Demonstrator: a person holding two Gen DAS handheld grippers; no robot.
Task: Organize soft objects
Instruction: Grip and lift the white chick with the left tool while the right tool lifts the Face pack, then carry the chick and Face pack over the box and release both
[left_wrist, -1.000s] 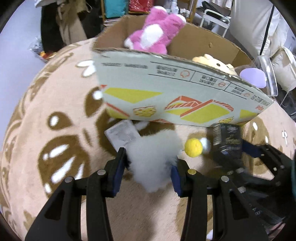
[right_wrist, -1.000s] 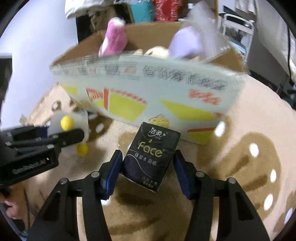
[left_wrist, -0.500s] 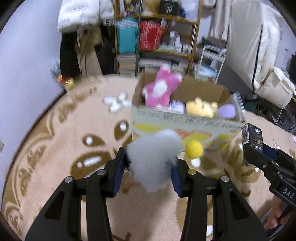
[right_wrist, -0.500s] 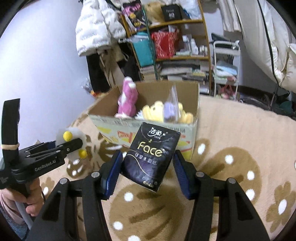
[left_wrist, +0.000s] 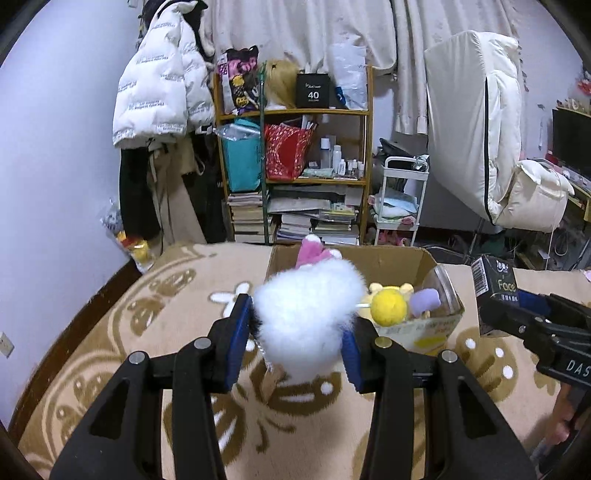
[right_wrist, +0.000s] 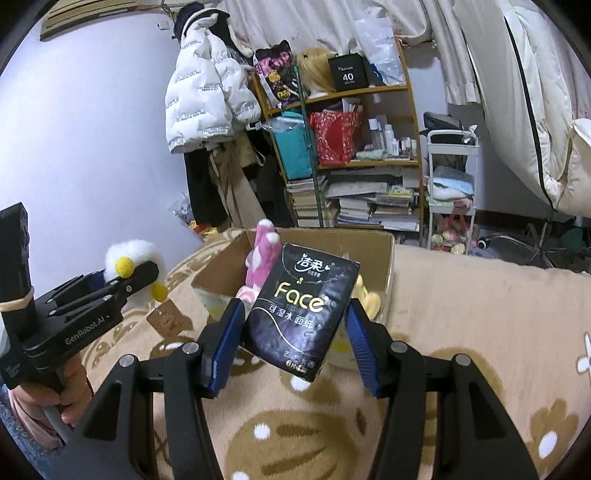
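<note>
My left gripper (left_wrist: 299, 339) is shut on a fluffy white plush toy (left_wrist: 306, 317) with a yellow pompom (left_wrist: 388, 307), held up above the carpet. My right gripper (right_wrist: 295, 332) is shut on a black tissue pack (right_wrist: 301, 310) printed "Face". Each gripper shows in the other's view: the left gripper (right_wrist: 122, 284) with the white plush toy (right_wrist: 129, 254) at the left, the tissue pack (left_wrist: 495, 291) at the right. Beyond both stands an open cardboard box (left_wrist: 391, 258), (right_wrist: 373, 240) holding a pink plush (right_wrist: 264, 254), a yellow plush (left_wrist: 402, 288) and a lilac item (left_wrist: 426, 301).
A beige patterned carpet (left_wrist: 166, 332) covers the surface under the box. Behind it stand a cluttered wooden shelf (left_wrist: 295, 162), a hanging white jacket (left_wrist: 159, 85) and a small white cart (left_wrist: 400, 199). A person's hand (right_wrist: 70, 391) holds the left gripper's handle.
Both grippers have risen and tipped upward with their loads still held. The box, close and looming before, now sits lower and farther off, and the shelf and room have come into view.
</note>
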